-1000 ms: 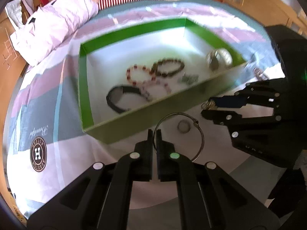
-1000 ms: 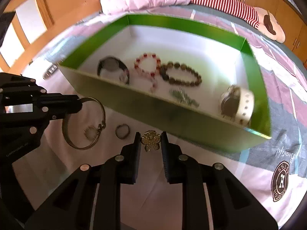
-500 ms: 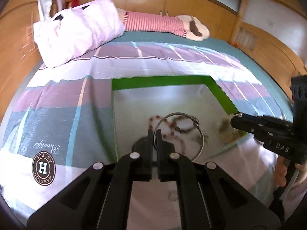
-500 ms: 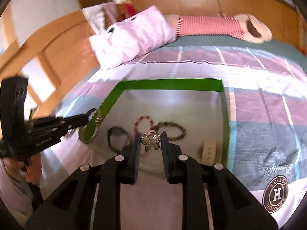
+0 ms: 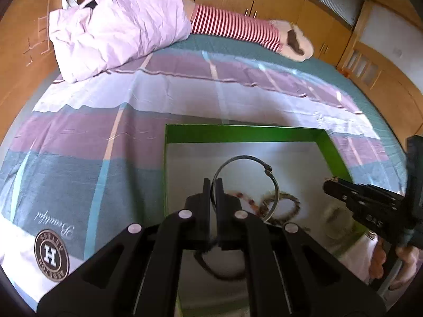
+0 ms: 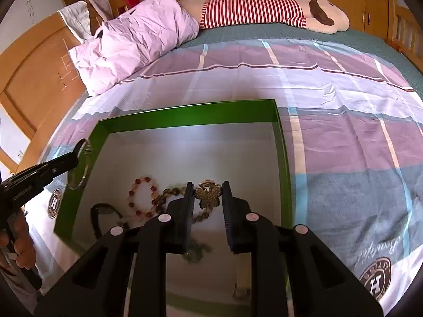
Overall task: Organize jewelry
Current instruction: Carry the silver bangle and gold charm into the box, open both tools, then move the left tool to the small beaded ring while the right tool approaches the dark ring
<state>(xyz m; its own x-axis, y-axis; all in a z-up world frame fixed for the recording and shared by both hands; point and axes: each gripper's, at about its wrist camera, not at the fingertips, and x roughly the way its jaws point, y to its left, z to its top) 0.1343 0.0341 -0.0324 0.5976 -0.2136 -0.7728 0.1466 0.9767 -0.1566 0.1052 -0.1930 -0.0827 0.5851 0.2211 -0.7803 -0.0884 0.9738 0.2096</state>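
Note:
My left gripper (image 5: 213,185) is shut on a thin silver bangle (image 5: 264,166), held up over the green box (image 5: 238,133) with a white floor. My right gripper (image 6: 207,192) is shut on a gold flower brooch (image 6: 208,194), also above the green box (image 6: 185,116). On the box floor lie a red bead bracelet (image 6: 141,196), a brown bead bracelet (image 5: 284,208), a dark band (image 6: 103,211) and a pale watch, blurred. In the left wrist view the right gripper (image 5: 330,181) shows at the right. In the right wrist view the left gripper (image 6: 79,153) shows at the left with the bangle (image 6: 78,169).
The box rests on a bed with a plaid purple, white and teal sheet (image 6: 343,121). A pink pillow (image 5: 113,29) and a striped plush toy (image 6: 253,10) lie at the far end. Wooden cabinets and a headboard surround the bed. A hand (image 6: 21,248) grips the left tool.
Both grippers have lifted from the sheet in front of the box and moved forward over its inside, each carrying its piece. Both views have rolled level.

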